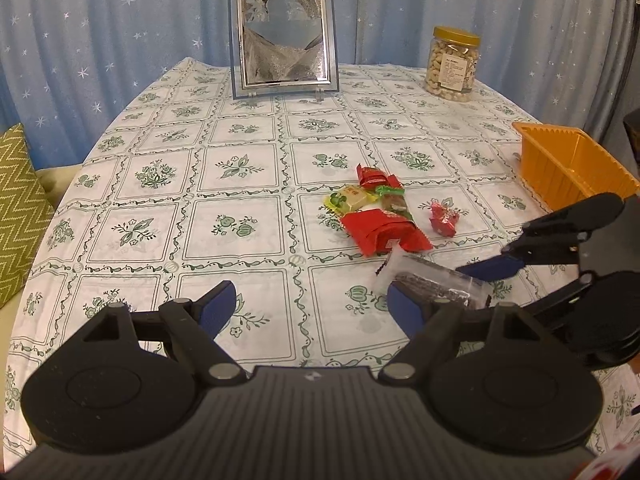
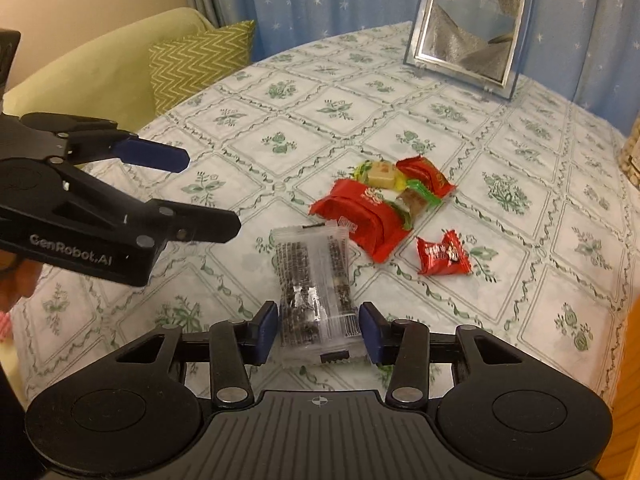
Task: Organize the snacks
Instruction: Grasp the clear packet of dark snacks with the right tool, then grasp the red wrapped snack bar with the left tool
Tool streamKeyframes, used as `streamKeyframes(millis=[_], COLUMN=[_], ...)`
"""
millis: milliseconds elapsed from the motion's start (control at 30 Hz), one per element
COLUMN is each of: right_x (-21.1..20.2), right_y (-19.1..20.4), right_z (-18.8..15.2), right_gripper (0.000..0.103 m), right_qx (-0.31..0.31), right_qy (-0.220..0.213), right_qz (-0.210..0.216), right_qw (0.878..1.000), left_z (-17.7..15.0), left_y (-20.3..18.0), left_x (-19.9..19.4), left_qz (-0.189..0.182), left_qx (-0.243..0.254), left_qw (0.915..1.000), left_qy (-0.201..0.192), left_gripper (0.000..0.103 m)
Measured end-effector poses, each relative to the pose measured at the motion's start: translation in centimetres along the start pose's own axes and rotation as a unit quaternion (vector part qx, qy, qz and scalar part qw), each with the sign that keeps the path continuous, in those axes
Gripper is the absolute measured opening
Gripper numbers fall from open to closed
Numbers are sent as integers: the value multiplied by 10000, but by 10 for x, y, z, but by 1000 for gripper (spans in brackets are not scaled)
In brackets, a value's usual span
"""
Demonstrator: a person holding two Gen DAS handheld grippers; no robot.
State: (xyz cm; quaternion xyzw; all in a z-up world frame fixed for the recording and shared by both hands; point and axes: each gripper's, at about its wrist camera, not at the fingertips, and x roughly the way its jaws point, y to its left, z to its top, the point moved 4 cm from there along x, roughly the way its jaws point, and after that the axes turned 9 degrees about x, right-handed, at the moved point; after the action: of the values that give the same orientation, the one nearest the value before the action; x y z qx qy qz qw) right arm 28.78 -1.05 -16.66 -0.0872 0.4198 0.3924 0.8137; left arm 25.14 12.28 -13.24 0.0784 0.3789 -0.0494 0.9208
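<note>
On the surface (image 1: 248, 184) with its green floral cloth, nearly all the sorting looks still to do. A loose heap of snacks lies near the middle: a large red packet (image 2: 362, 220), a second red packet (image 2: 426, 174) behind it, a yellow-green wrapped sweet (image 2: 378, 172), a green-wrapped bar (image 2: 416, 198), and a small red candy (image 2: 442, 258) lying just apart from the heap. The orange tray (image 1: 572, 166), at the right edge in the left wrist view, shows nothing inside as far as its visible part tells. A jar of nuts (image 1: 452, 64) stands at the back, well apart from the heap.

The right tongs (image 2: 318, 328) straddle a clear-wrapped dark snack bar (image 2: 312, 292), which lies flat on the cloth; the pads stand just beside its edges, and no squeeze on the wrapper shows, so I read it as not yet gripped. The left tongs (image 1: 308, 306) hang wide apart and empty over bare cloth. By my judgement, this bar is the first piece being taken.
</note>
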Motion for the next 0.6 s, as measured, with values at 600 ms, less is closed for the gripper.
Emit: streamKeyframes(millis=[600], right_x=[-45], right_y=[-21], right_z=[15], right_gripper=[38], right_qx=[836], right_qy=[-847], right_qz=[-488], right_qw=[9917], left_z=[11], left_y=[-8], left_x=[12], left_qz=[-33], left_qx=[134], left_qw=[9998], left_qy=[-110], left_gripper=[81])
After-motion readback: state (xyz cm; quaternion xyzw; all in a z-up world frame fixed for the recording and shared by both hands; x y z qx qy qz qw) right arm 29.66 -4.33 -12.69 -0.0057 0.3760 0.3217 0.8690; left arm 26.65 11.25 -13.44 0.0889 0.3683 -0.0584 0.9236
